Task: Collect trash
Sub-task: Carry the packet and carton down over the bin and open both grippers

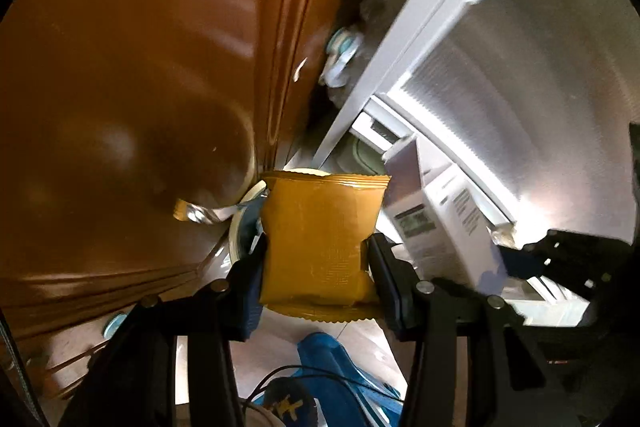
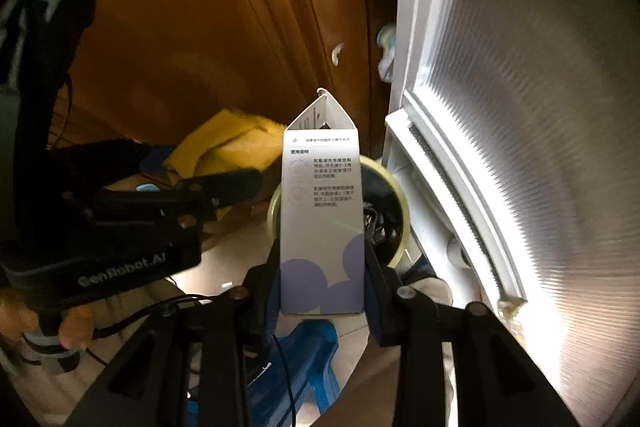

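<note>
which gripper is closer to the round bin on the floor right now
Right, by a little. The right gripper holds the white carton directly over the bin. The left gripper, holding the yellow snack packet, is beside the bin's rim.

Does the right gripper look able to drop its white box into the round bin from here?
Probably yes: the white box sits clamped in the right gripper, with the bin open just beyond and nothing between.

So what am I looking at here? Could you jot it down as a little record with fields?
left gripper: fingers shut on yellow snack packet
right gripper: fingers shut on white carton
below both: round bin, pale rim, dark inside
left side: brown wooden cabinet
right side: white-framed ribbed panel
person: hand on the left gripper's handle
</note>
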Demonstrator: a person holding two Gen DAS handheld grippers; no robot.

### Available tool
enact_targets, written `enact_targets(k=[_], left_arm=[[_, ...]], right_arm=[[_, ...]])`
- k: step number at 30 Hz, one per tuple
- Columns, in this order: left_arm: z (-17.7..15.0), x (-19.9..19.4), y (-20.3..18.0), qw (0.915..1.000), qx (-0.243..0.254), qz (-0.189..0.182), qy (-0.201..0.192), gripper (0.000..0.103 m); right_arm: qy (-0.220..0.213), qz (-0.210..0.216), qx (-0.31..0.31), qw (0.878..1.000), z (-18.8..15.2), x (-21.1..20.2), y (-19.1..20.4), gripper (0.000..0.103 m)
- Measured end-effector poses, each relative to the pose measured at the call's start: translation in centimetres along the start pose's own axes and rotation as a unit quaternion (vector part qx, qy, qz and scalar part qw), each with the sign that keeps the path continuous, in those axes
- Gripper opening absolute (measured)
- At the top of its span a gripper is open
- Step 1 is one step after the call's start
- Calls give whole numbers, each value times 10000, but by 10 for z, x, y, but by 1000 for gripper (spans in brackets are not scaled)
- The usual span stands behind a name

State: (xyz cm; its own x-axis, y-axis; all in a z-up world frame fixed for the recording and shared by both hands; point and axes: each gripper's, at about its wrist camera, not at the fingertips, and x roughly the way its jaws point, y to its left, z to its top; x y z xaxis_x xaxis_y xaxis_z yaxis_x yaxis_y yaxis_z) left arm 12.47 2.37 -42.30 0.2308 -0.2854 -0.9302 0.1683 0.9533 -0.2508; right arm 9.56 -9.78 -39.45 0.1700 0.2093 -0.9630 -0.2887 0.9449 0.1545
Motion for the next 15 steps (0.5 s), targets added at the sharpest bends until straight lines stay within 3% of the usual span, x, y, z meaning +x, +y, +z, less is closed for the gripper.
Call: enact_targets(k=[8,15], left_arm=[[3,26,3,9996,-47,98,254,46],[4,39,6,9992,-115,147,360,47]], right_arm=[[365,21,401,9985,4,41,-18,35],[455,54,611,9971,4,53,-28,35]])
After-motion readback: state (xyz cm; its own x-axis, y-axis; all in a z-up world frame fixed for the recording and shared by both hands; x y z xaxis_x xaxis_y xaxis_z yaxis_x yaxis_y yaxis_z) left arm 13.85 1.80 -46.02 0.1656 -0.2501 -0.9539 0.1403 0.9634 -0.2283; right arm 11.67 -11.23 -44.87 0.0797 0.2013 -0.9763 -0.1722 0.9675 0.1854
